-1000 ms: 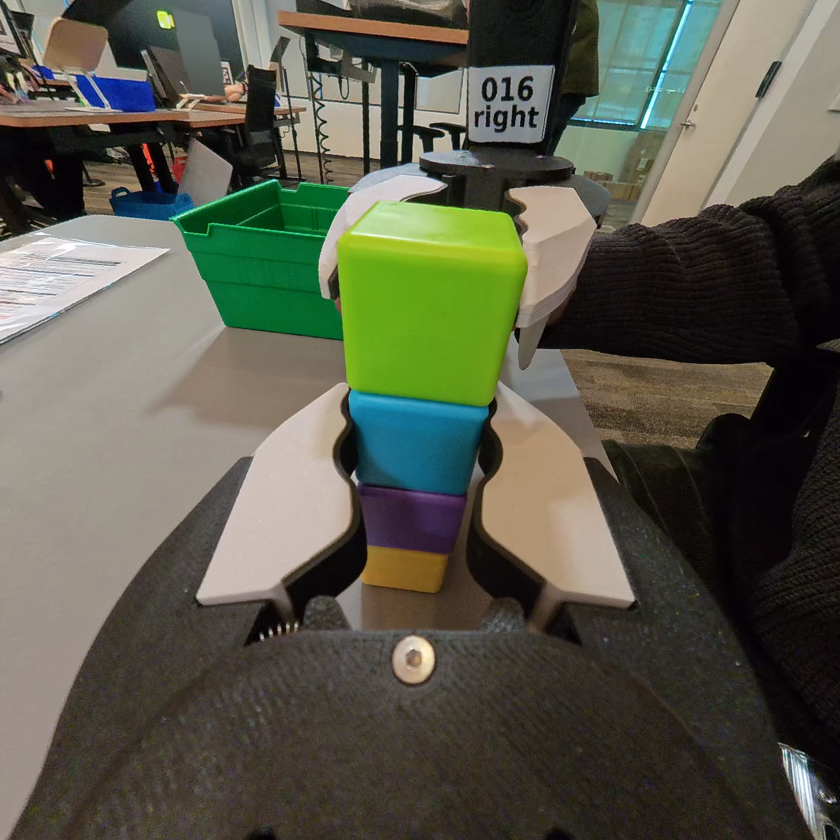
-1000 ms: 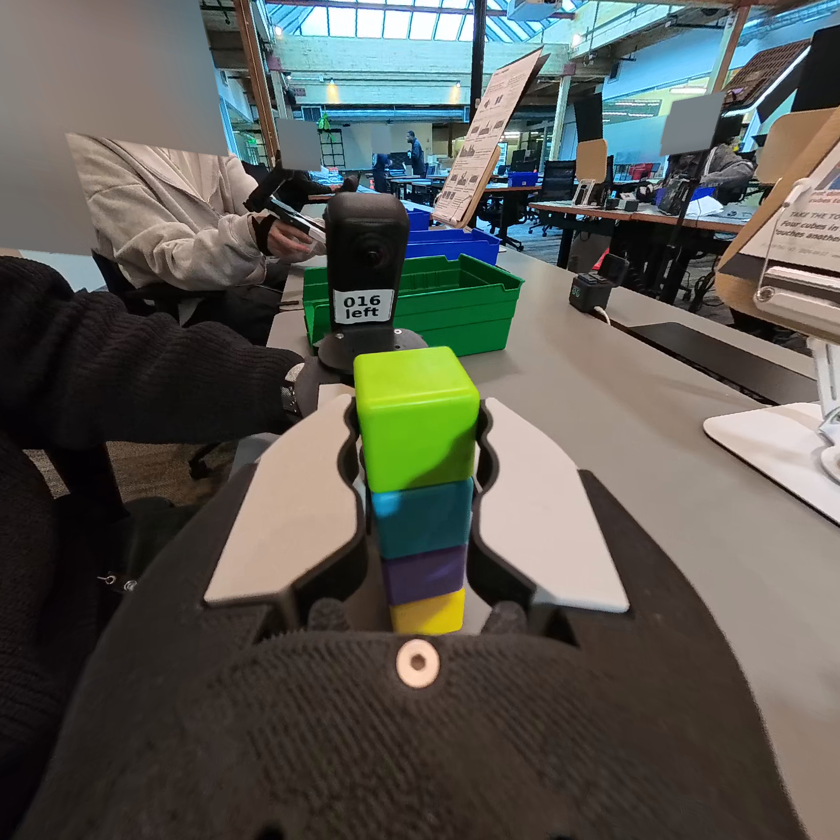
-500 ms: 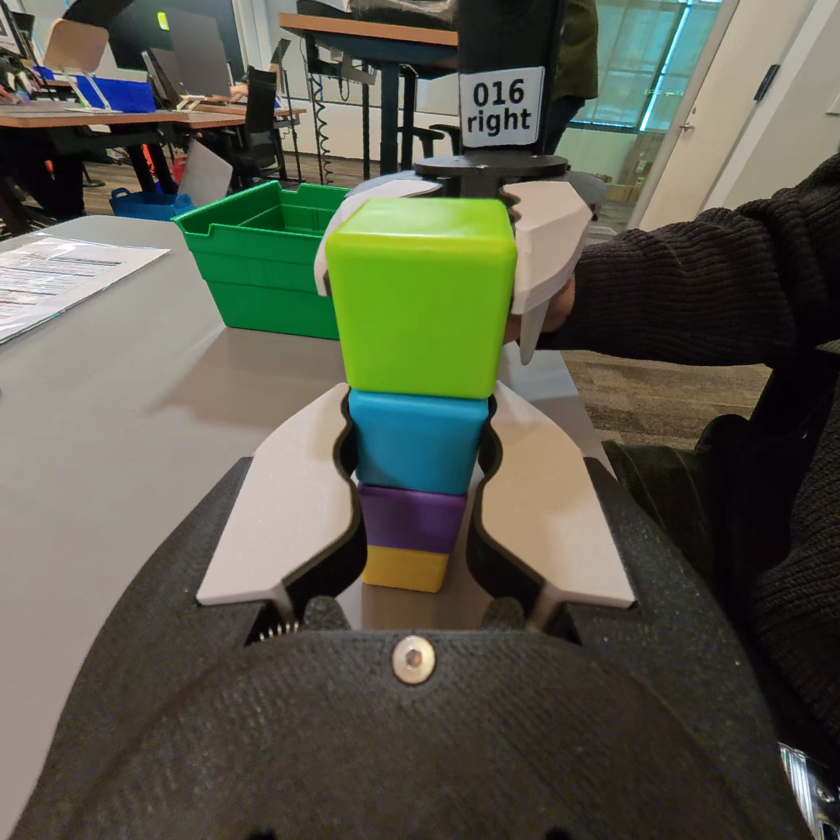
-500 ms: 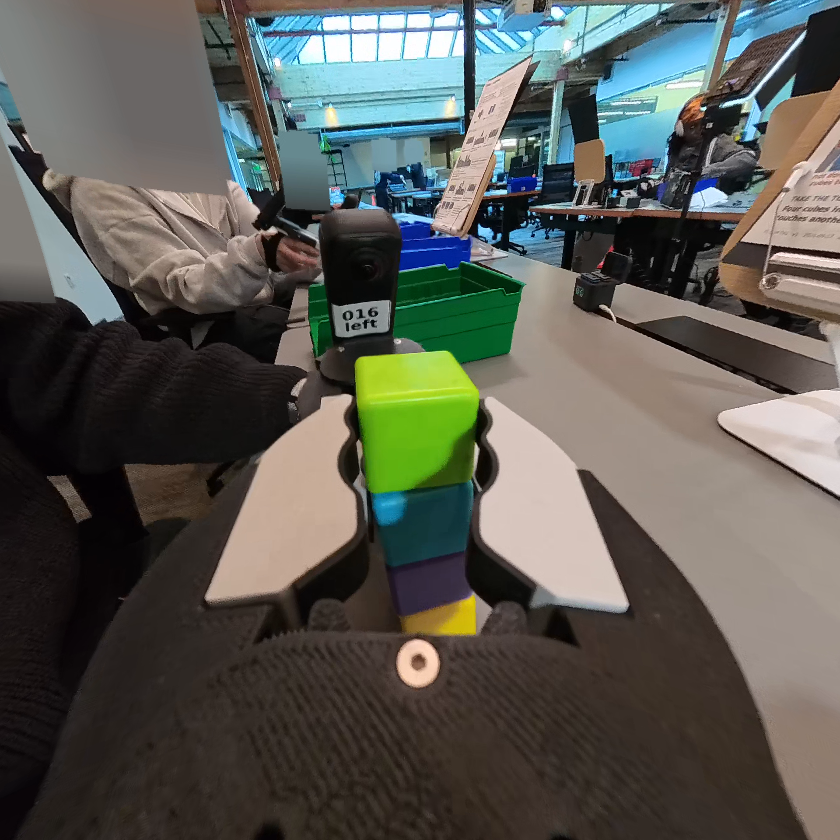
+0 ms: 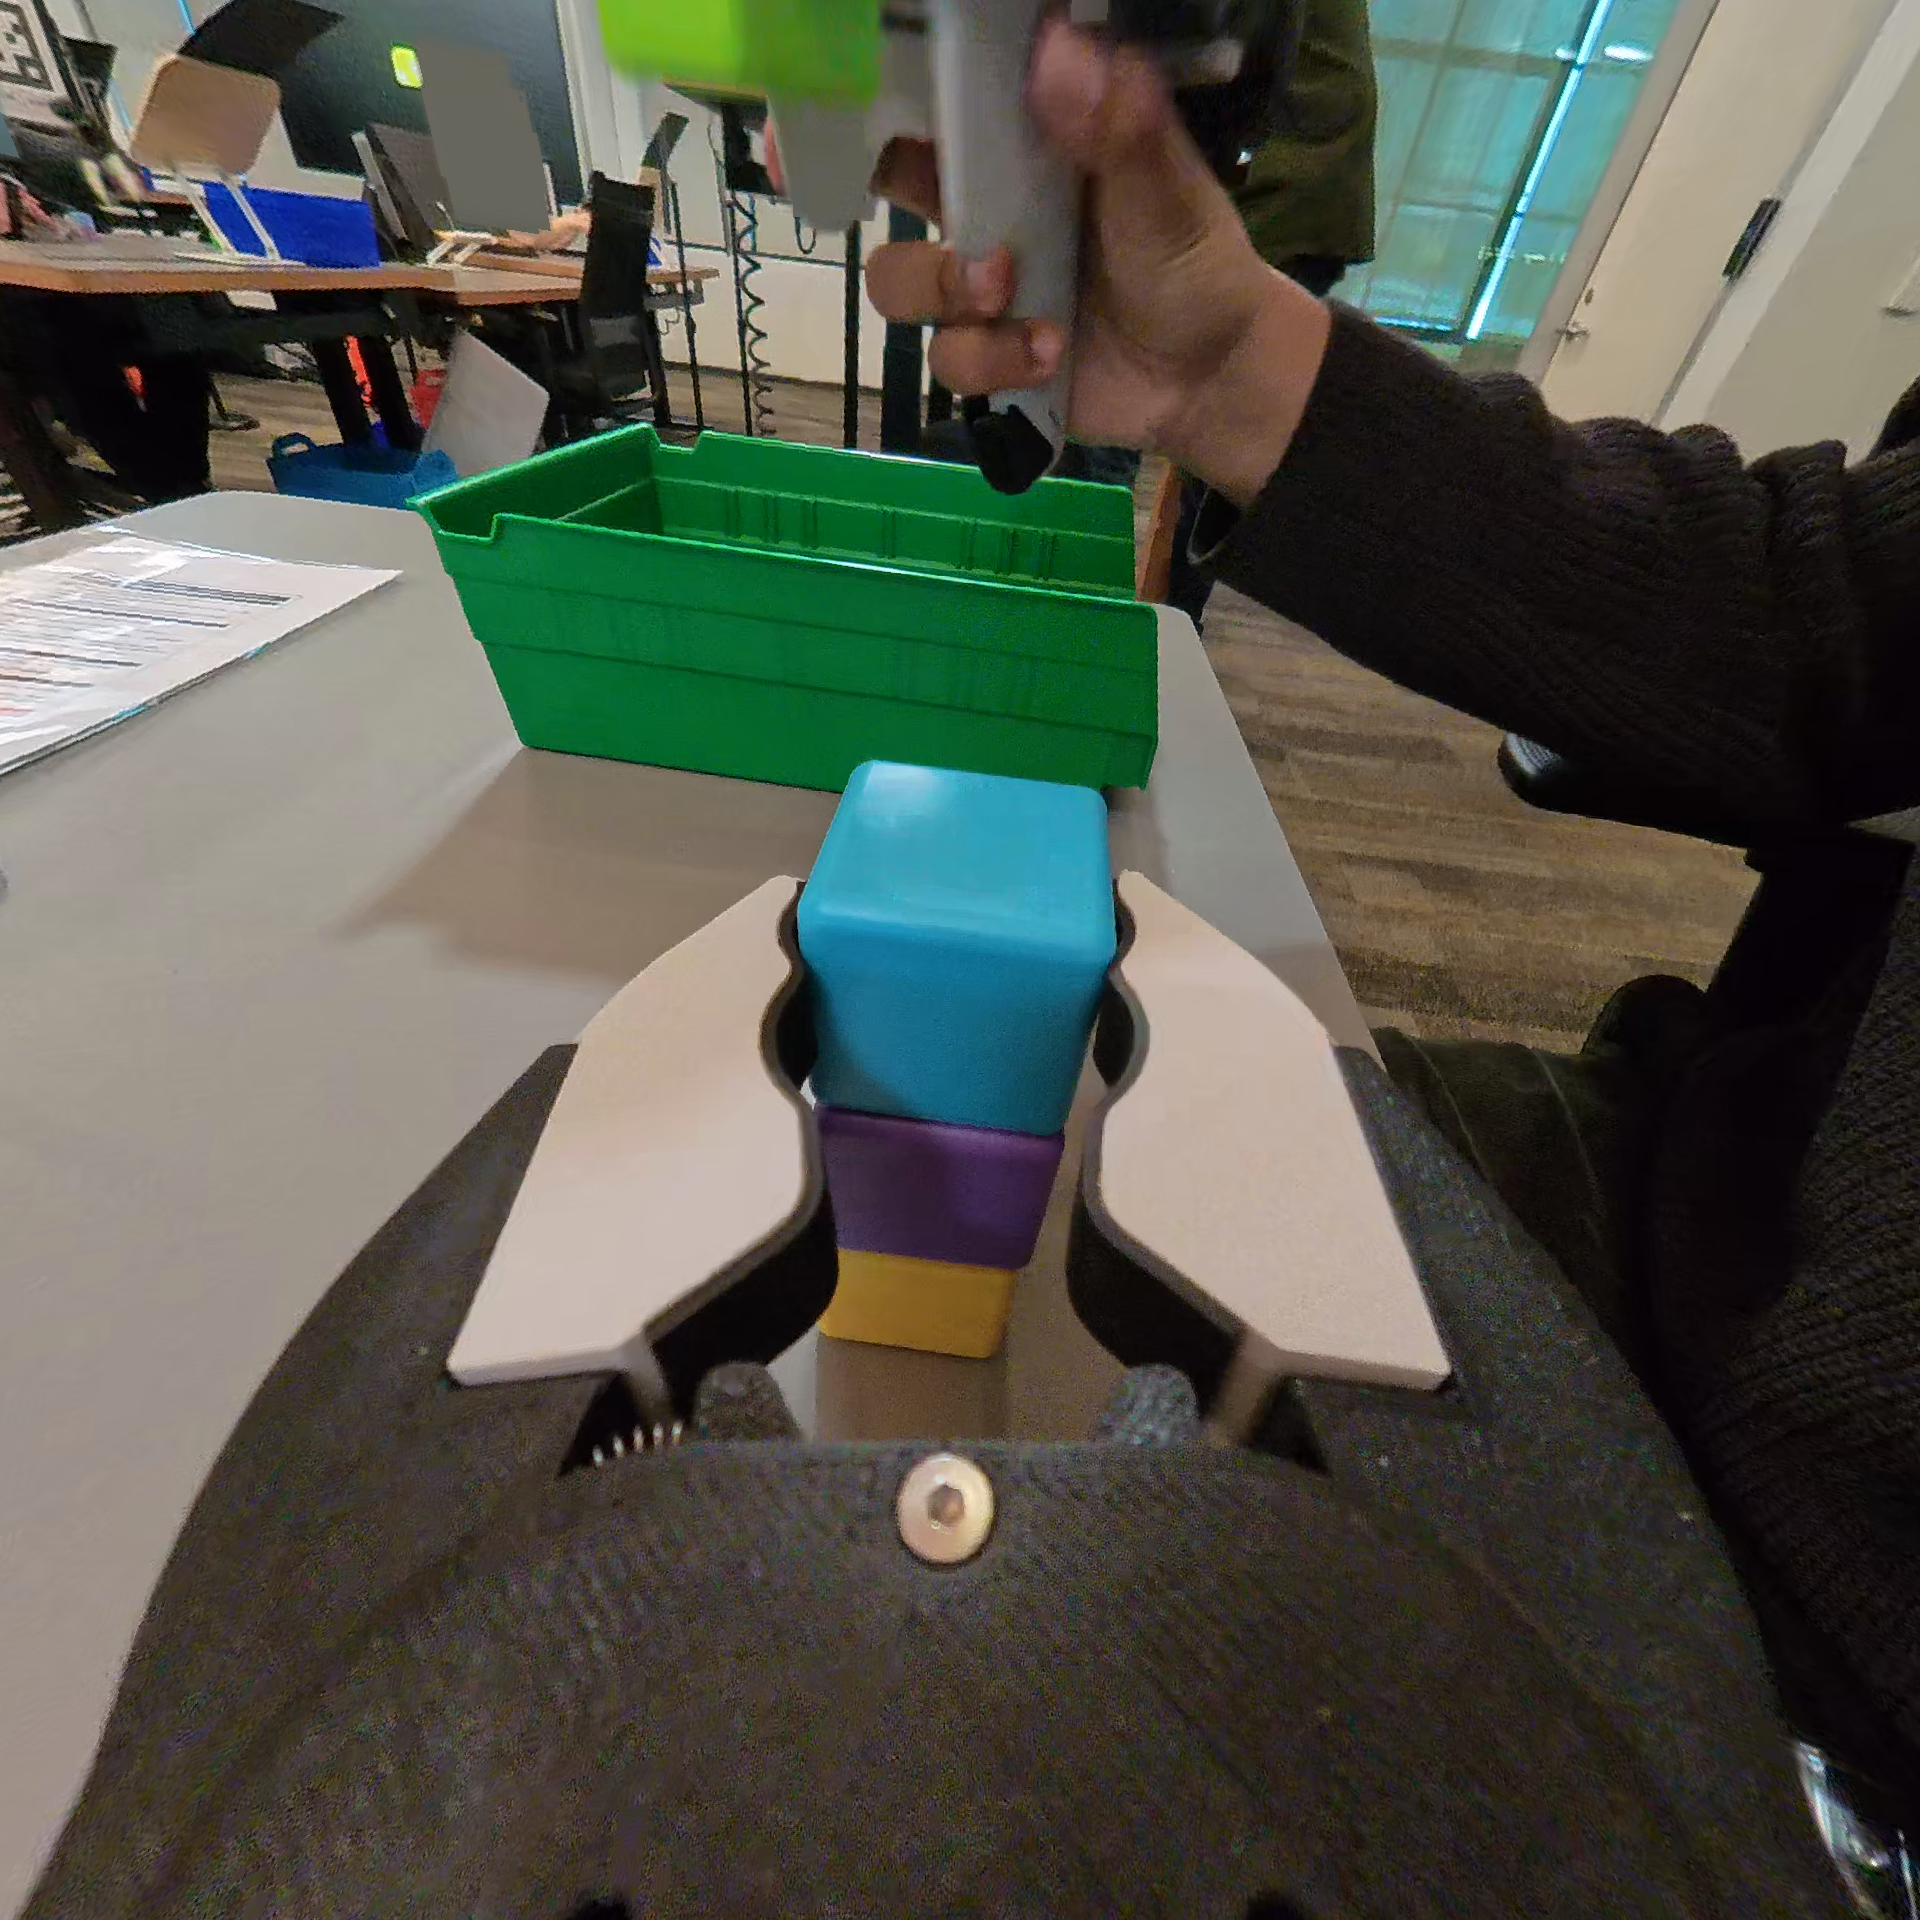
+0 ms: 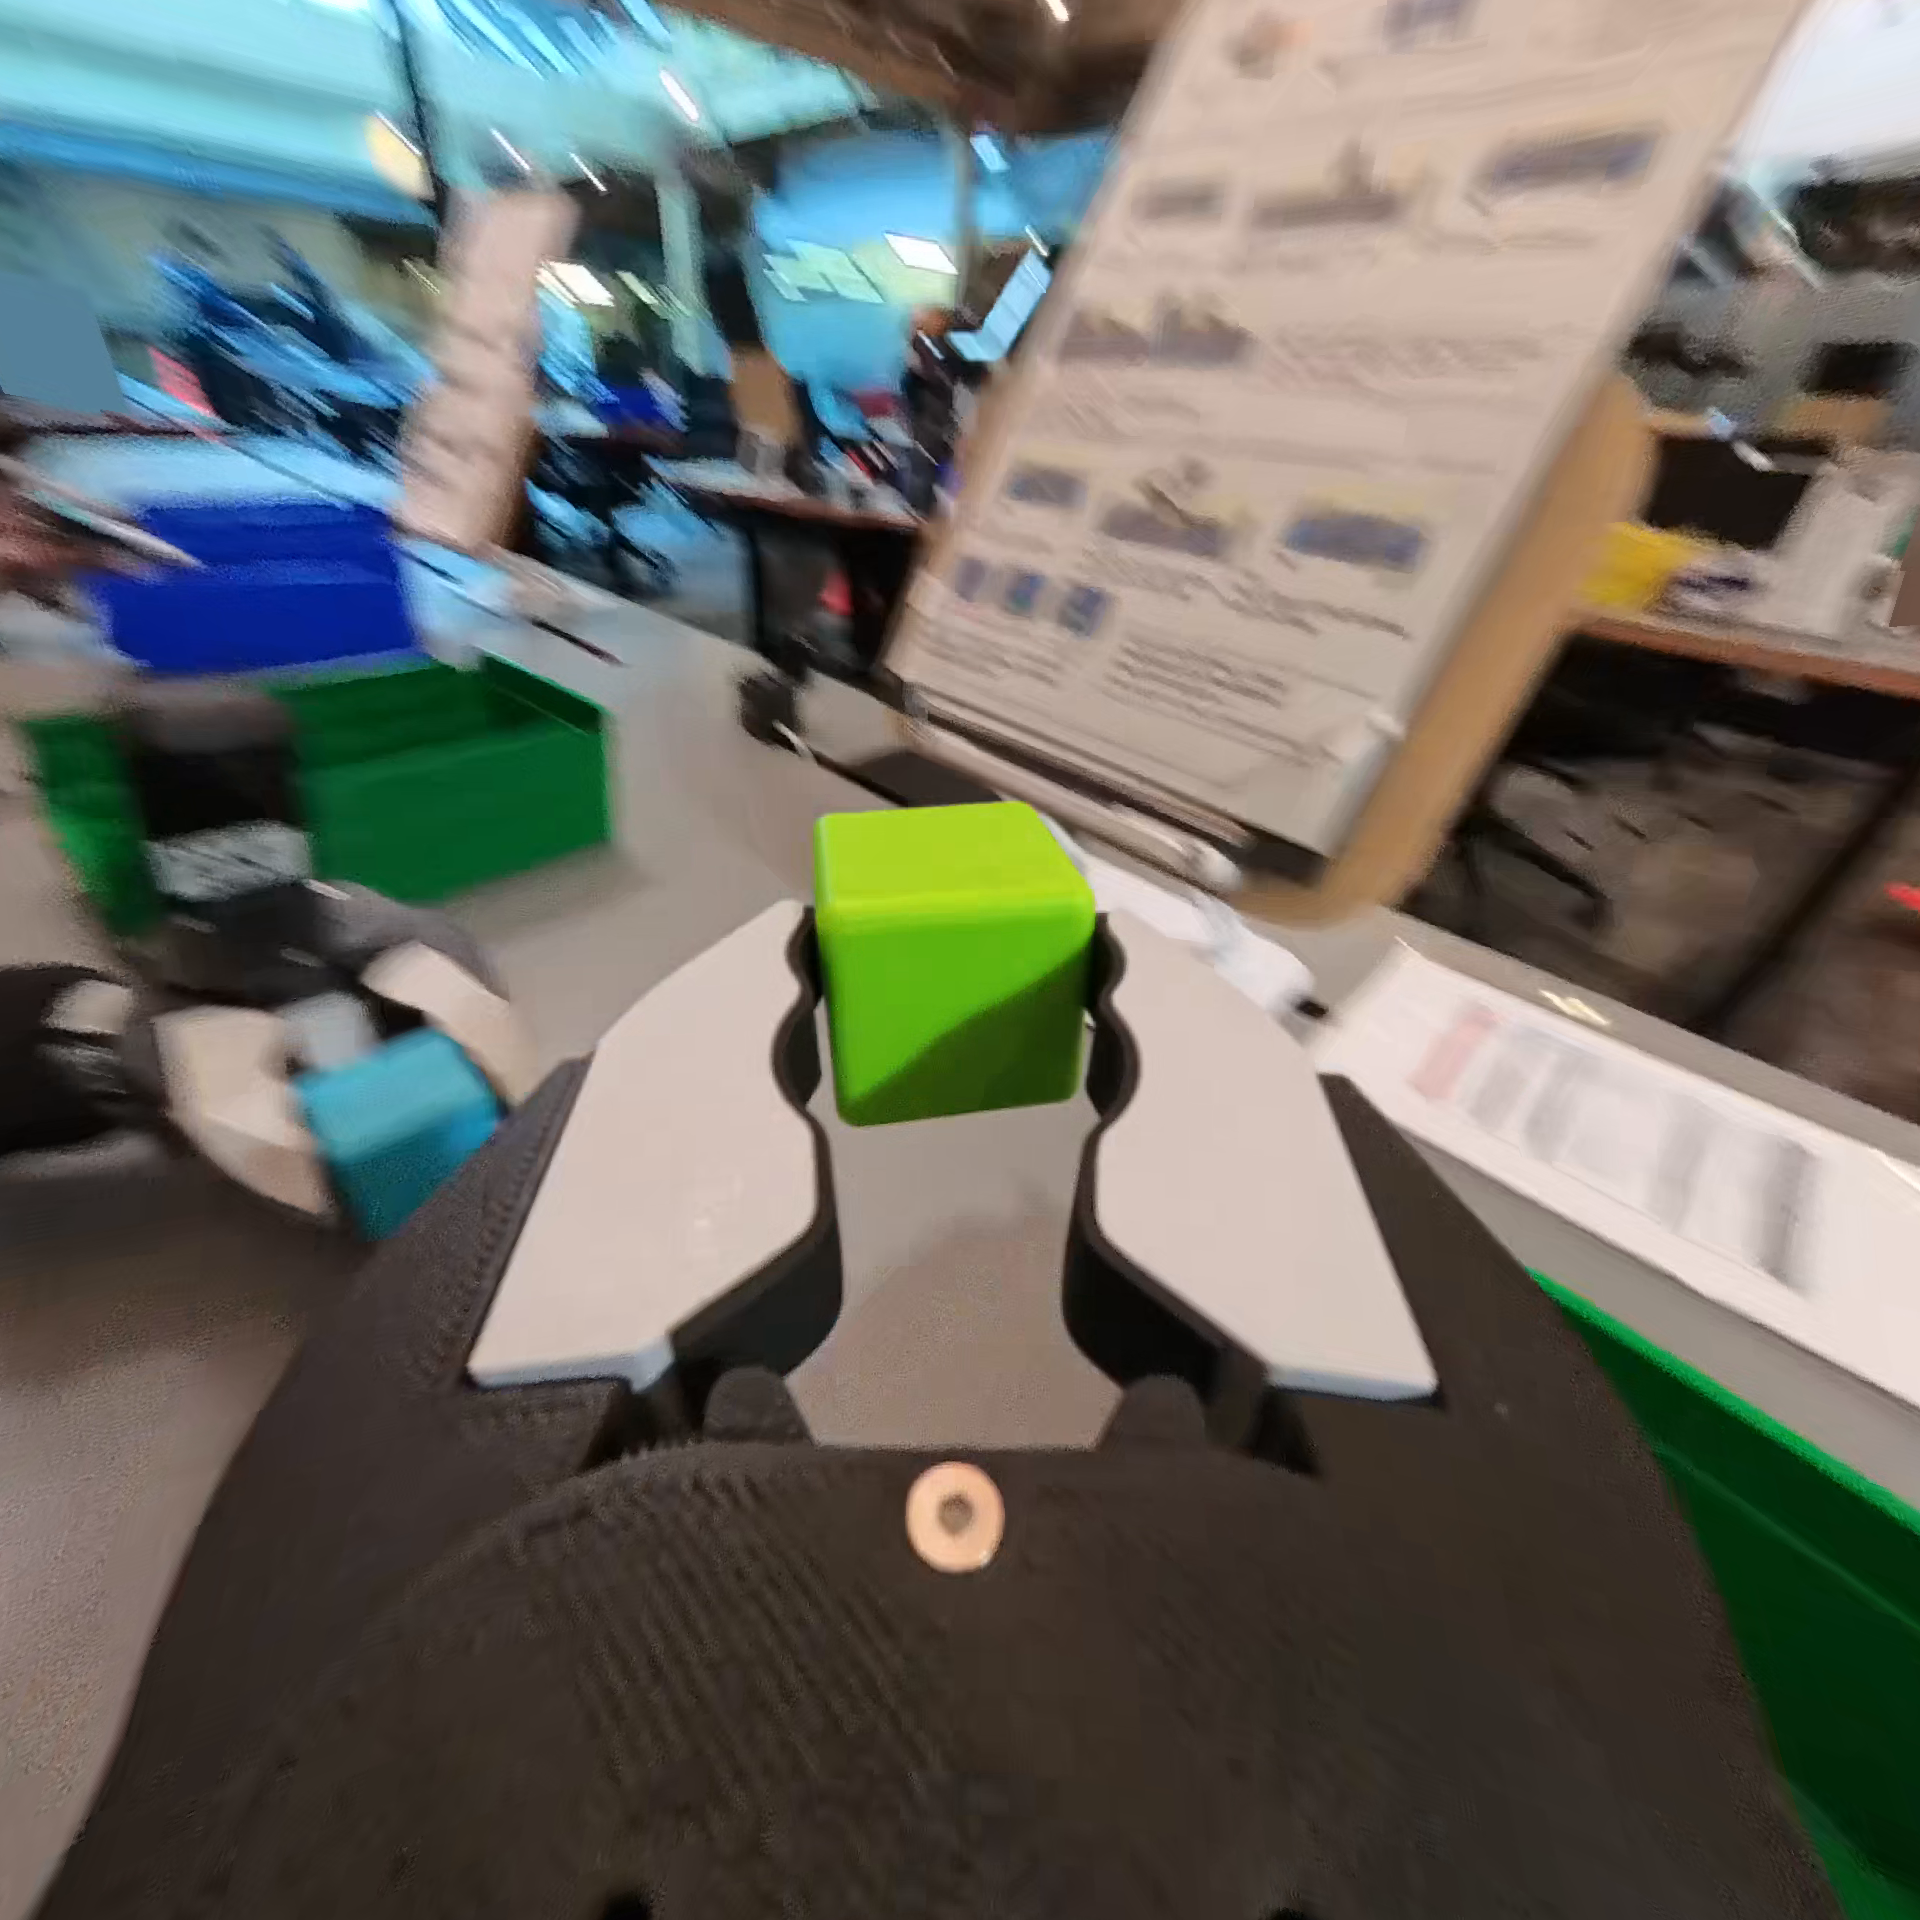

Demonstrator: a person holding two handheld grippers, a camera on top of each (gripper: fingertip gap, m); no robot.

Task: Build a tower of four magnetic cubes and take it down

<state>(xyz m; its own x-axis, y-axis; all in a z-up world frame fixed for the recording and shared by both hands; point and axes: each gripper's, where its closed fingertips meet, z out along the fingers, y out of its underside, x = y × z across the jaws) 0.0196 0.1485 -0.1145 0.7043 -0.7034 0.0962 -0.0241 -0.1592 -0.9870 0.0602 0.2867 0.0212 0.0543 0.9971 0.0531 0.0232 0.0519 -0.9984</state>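
Note:
A stack of three cubes stands on the grey table [image 5: 260, 935]: blue cube [image 5: 956, 956] on top, purple cube [image 5: 940, 1184] in the middle, yellow cube [image 5: 914, 1304] at the bottom. My left gripper [image 5: 951, 935] is shut on the blue cube. My right gripper [image 6: 951, 966] is shut on the lime green cube [image 6: 951, 961] and holds it in the air, clear of the stack. In the left wrist view the green cube [image 5: 743, 47] shows high at the top edge, blurred. In the right wrist view the blue cube [image 6: 400, 1122] shows low left, blurred.
A green bin [image 5: 810, 634] stands just behind the stack, and a green bin edge [image 6: 1766, 1538] lies at lower right. A printed sheet [image 5: 135, 634] lies on the table at left. A poster board [image 6: 1299, 416] stands ahead of the right gripper. A dark-sleeved arm [image 5: 1610, 582] reaches in from the right.
My right gripper has pulled the green cube off the top of the tower, lifted it high and swung away. The left gripper still holds the blue cube; the three-cube stack has not moved.

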